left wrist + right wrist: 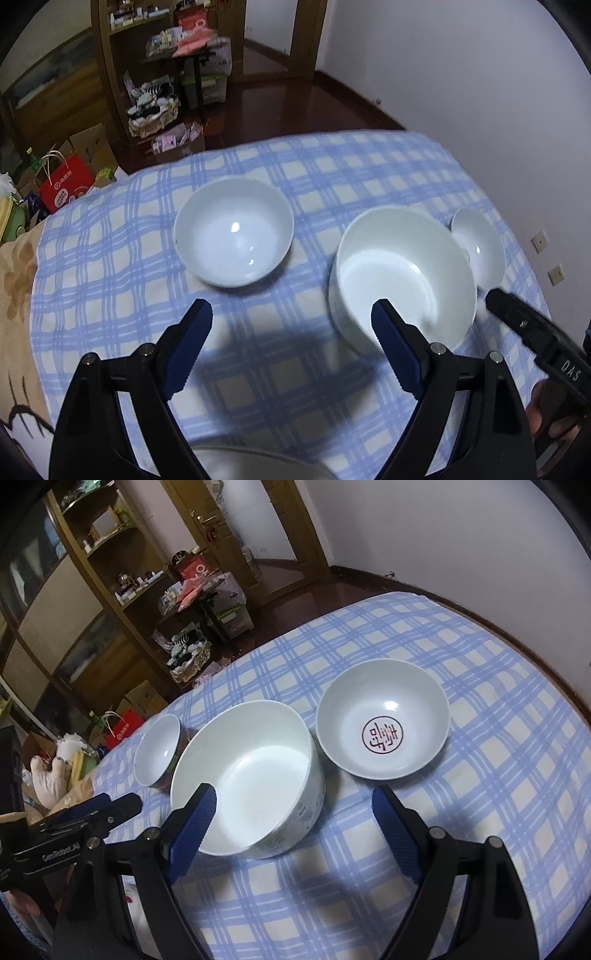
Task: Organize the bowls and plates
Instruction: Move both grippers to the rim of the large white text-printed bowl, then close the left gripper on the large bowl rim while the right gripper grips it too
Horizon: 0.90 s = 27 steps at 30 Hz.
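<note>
Below, a blue checked cloth (pixel 461 657) covered the round table, with wooden shelves (pixel 92 602) behind. Three empty white bowls stood in a row: small bowl (pixel 157 751), large bowl (pixel 255 771), stamped bowl (pixel 382 729). Left gripper (pixel 291 347) and right gripper (pixel 293 827) both gaped, holding nothing.

On the tablecloth (pixel 480 657), the large bowl (pixel 243 775) sits between the small bowl (pixel 157 751) and, apparently apart, the marked bowl (pixel 382 729).

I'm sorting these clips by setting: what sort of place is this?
Probably a lived-in room at home: bowls stand on a table with a blue checked cloth, beside wooden shelving crowded with small items, and boxes and a red shopping bag sit on the dark wood floor.
</note>
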Each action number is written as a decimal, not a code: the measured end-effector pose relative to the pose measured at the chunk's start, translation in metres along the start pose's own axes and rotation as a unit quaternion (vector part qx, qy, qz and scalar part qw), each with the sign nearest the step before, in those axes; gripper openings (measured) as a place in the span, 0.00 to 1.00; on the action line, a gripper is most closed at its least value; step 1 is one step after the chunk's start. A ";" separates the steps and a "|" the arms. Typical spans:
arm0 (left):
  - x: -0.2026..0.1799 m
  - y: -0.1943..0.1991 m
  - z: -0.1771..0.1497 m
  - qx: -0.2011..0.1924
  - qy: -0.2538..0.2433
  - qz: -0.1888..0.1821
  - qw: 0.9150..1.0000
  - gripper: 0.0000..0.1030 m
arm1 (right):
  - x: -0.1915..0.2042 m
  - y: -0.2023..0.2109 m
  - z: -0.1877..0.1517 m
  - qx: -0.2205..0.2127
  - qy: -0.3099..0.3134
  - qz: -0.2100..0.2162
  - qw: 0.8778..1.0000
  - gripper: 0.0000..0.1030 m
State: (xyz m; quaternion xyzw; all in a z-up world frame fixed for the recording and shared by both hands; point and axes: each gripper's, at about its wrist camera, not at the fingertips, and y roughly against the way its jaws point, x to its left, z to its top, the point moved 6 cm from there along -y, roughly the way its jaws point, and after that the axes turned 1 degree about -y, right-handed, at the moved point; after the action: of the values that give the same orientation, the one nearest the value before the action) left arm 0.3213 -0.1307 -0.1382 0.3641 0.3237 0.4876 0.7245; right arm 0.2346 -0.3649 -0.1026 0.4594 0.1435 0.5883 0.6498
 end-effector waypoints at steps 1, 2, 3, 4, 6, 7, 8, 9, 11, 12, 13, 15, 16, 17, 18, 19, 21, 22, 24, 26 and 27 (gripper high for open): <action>-0.005 -0.001 0.001 -0.002 -0.008 -0.010 1.000 0.84 | -0.001 -0.002 0.000 0.001 -0.007 0.002 1.000 0.88; -0.009 -0.003 0.001 -0.001 -0.017 -0.014 1.000 0.84 | -0.002 -0.003 0.001 0.002 -0.010 0.001 1.000 0.87; -0.012 -0.005 0.002 0.001 -0.025 -0.015 1.000 0.84 | -0.002 -0.004 0.001 0.003 -0.013 -0.001 1.000 0.84; -0.017 -0.008 0.002 0.001 -0.035 -0.014 0.999 0.84 | -0.002 -0.005 0.000 0.007 -0.014 0.000 1.000 0.78; -0.022 -0.013 0.002 0.005 -0.043 -0.012 0.999 0.84 | -0.002 -0.009 -0.002 0.017 -0.011 0.002 1.000 0.67; -0.024 -0.017 0.001 0.009 -0.040 -0.015 0.999 0.84 | -0.002 -0.012 -0.003 0.026 -0.007 0.000 1.000 0.63; -0.025 -0.021 0.001 0.012 -0.036 -0.017 0.999 0.84 | -0.003 -0.014 -0.004 0.030 -0.006 -0.001 1.000 0.61; -0.026 -0.023 0.000 0.015 -0.034 -0.020 0.999 0.84 | -0.003 -0.017 -0.006 0.034 -0.006 0.000 0.999 0.57; -0.027 -0.032 -0.001 0.021 -0.030 -0.022 0.999 0.84 | -0.005 -0.021 -0.008 0.038 -0.005 0.000 0.999 0.52; -0.026 -0.036 -0.001 0.027 -0.026 -0.021 0.999 0.84 | -0.005 -0.023 -0.009 0.040 -0.004 0.001 0.999 0.48; -0.025 -0.040 0.000 0.031 -0.021 -0.021 0.999 0.84 | -0.005 -0.025 -0.010 0.041 -0.002 0.003 0.999 0.45; -0.023 -0.045 0.001 0.033 -0.012 -0.021 0.999 0.84 | -0.005 -0.029 -0.011 0.045 0.002 0.004 0.999 0.44; -0.022 -0.047 0.001 0.034 -0.010 -0.020 0.999 0.84 | -0.005 -0.030 -0.013 0.045 0.004 0.004 0.999 0.43; -0.021 -0.050 0.002 0.036 -0.010 -0.017 0.999 0.84 | -0.006 -0.033 -0.014 0.047 0.005 0.002 0.999 0.42; -0.021 -0.051 0.002 0.037 -0.011 -0.016 0.999 0.84 | -0.007 -0.035 -0.014 0.049 0.005 0.002 0.999 0.40; -0.022 -0.053 0.002 0.039 -0.013 -0.014 0.999 0.84 | -0.008 -0.037 -0.015 0.051 -0.001 0.007 0.999 0.39; -0.024 -0.057 0.003 0.040 -0.023 -0.008 0.999 0.81 | -0.010 -0.039 -0.014 0.053 -0.013 0.015 0.998 0.39; -0.025 -0.058 0.004 0.041 -0.029 -0.005 0.999 0.79 | -0.010 -0.041 -0.014 0.054 -0.016 0.015 0.998 0.38; -0.027 -0.062 0.005 0.045 -0.038 -0.001 0.998 0.75 | -0.010 -0.044 -0.013 0.056 -0.017 0.012 0.998 0.38; -0.030 -0.068 0.005 0.056 -0.043 -0.006 0.997 0.61 | -0.010 -0.049 -0.011 0.059 -0.014 0.008 0.998 0.36; -0.032 -0.070 0.004 0.061 -0.045 -0.010 0.997 0.58 | -0.010 -0.051 -0.010 0.061 -0.013 0.006 0.998 0.35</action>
State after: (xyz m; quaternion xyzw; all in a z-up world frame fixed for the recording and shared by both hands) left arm 0.3479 -0.1797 -0.1916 0.4262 0.3239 0.4429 0.7192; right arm 0.2571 -0.3635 -0.1504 0.5063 0.1679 0.5761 0.6193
